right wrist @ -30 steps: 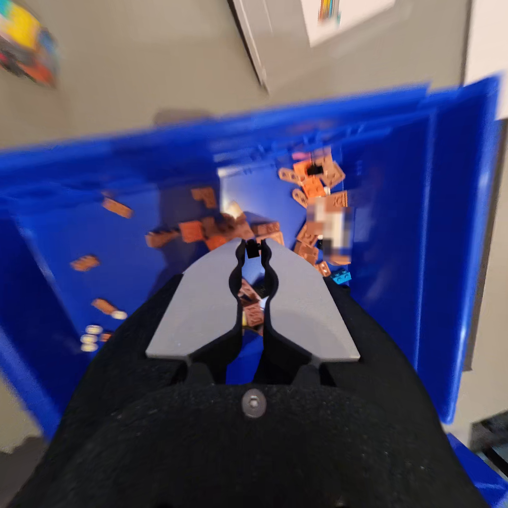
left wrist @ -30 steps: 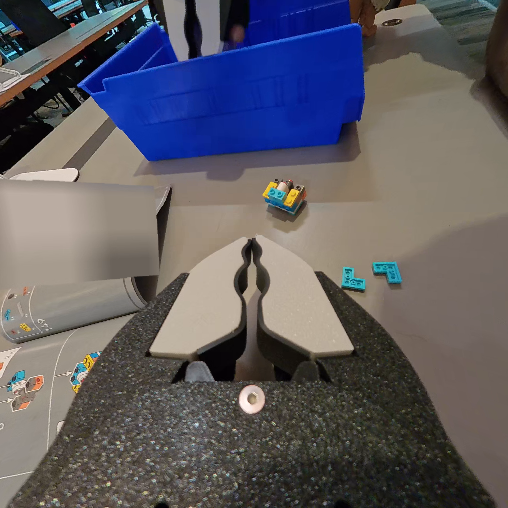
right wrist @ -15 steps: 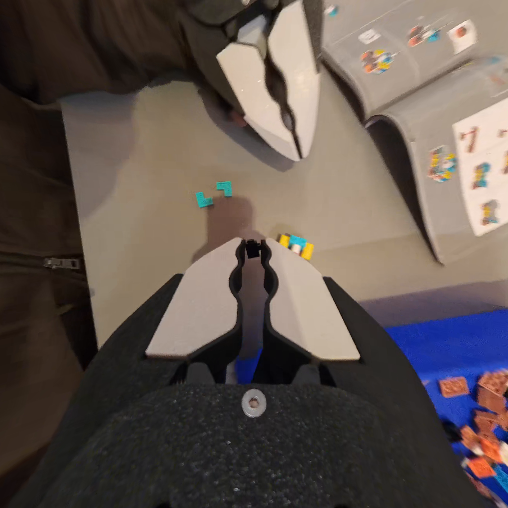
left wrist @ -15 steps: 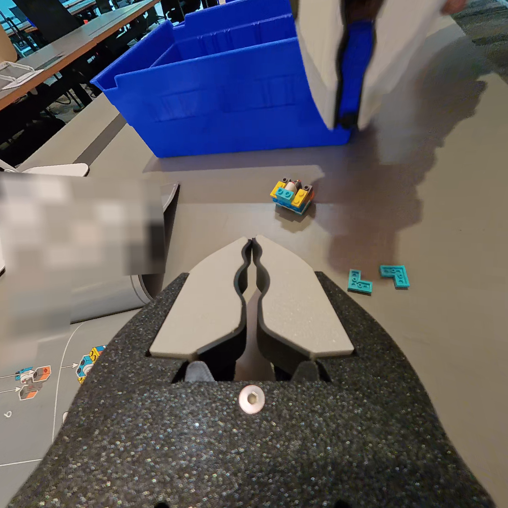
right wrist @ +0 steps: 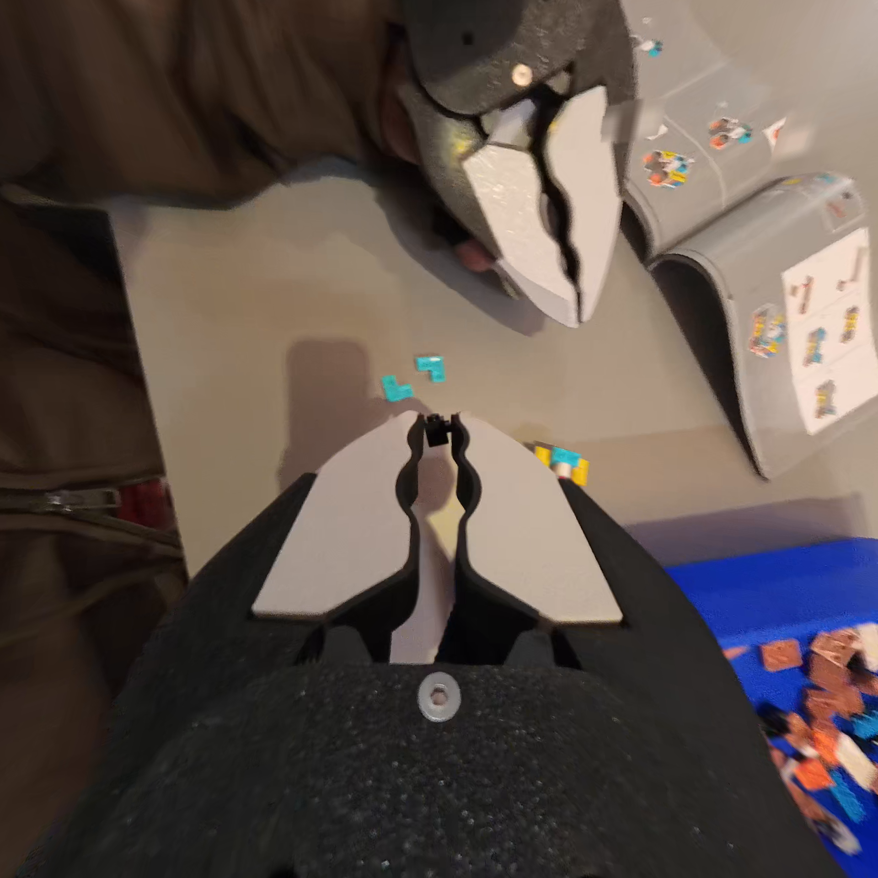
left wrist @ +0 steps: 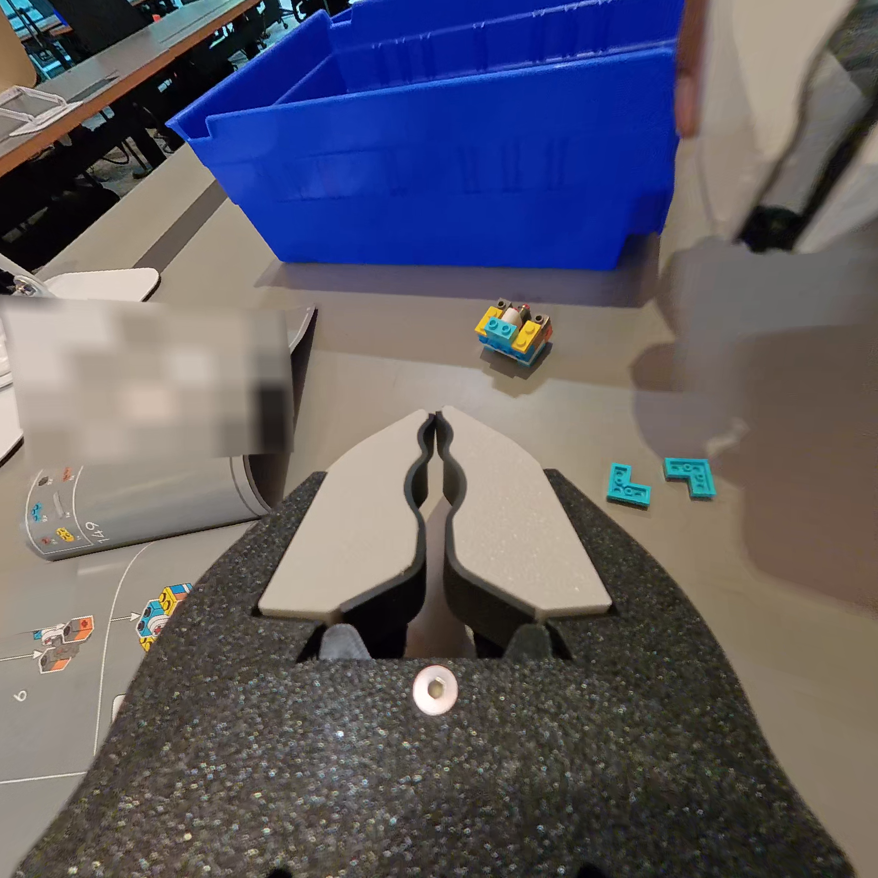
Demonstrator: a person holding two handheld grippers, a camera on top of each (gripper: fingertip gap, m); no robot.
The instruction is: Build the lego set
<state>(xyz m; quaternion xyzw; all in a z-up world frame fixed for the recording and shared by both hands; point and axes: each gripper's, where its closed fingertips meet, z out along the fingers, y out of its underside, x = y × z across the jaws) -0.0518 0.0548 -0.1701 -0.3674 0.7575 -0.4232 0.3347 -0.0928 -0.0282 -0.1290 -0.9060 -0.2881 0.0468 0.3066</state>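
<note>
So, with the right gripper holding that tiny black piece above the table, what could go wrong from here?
1. The right gripper pinches the black piece only at its very tips, so the piece may slip or twist.
2. The small build stands loose on the table; pressing on it could push it away, since the left gripper is shut and apart from it.
3. The two teal corner plates lie nearby and could be knocked.

Matt grey table (left wrist: 475,389); glossy blue plastic bin (left wrist: 451,190); speckled rough black foam on the left gripper (left wrist: 435,414); smooth paper manual (left wrist: 62,665).
</note>
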